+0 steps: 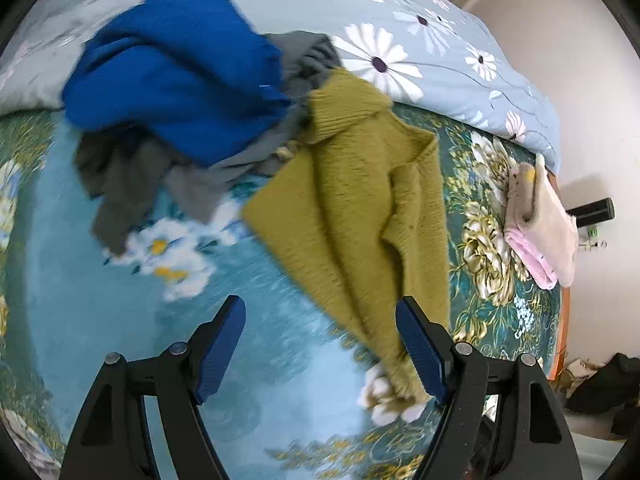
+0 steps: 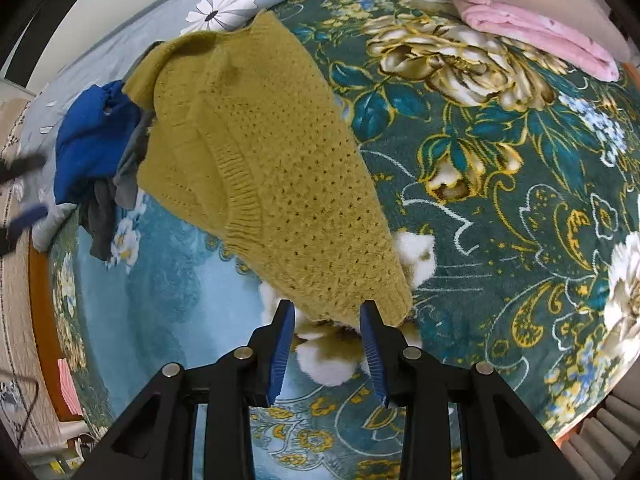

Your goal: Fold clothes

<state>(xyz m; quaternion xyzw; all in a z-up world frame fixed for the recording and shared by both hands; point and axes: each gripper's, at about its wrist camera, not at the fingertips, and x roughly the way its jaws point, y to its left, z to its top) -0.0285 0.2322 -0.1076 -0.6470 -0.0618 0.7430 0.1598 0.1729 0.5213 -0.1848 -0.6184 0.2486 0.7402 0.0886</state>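
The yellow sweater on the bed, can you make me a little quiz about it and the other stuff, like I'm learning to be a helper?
1. True or false: the left gripper is squeezing the yellow sweater.
2. What lies right next to the sweater's top end?
A. a red towel
B. a blue garment heaped with grey clothes
C. a pair of shoes
3. Fill in: the pink folded cloth sits near the bed's ____.

Key
1. False: its jaws are wide apart with only the sweater's tip near one finger. The right gripper is open too, at the sweater's hem.
2. B
3. Edge, on the flowered blanket.
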